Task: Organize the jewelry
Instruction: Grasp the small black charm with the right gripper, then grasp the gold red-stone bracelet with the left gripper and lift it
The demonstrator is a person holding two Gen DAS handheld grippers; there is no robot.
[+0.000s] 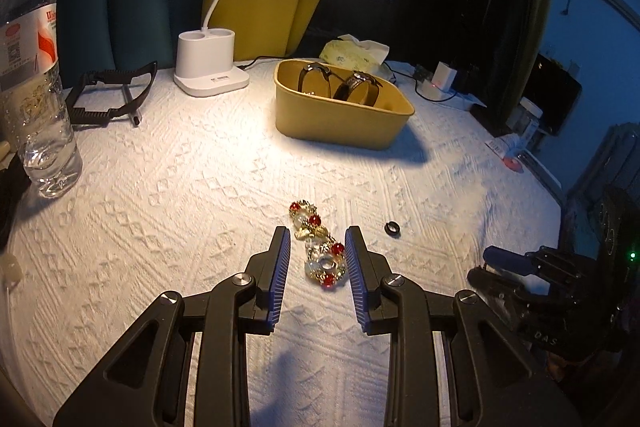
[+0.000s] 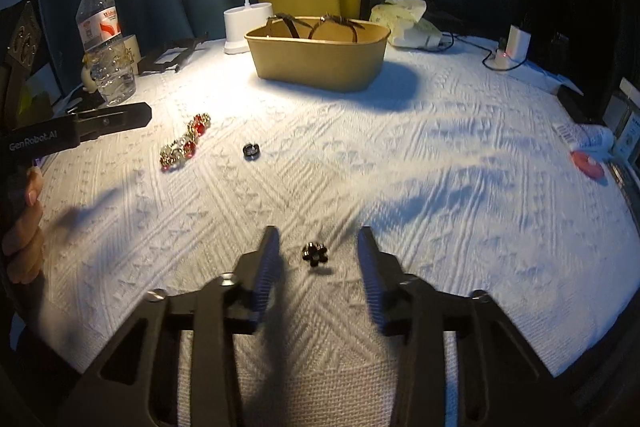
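The left gripper [image 1: 317, 233] has its jaws spread on either side of a beaded bracelet [image 1: 318, 245] with red and gold beads, which lies flat on the white textured bench [image 1: 180, 187]. Just right of the jaws sits a small black ring [image 1: 392, 229]. The right gripper [image 2: 319, 241] also has its jaws spread, with a small dark flower-shaped earring [image 2: 315, 254] lying between them. Well ahead of both stands a tan box [image 1: 344, 107] holding two watches [image 1: 340, 83], under a white desk lamp [image 1: 210, 65].
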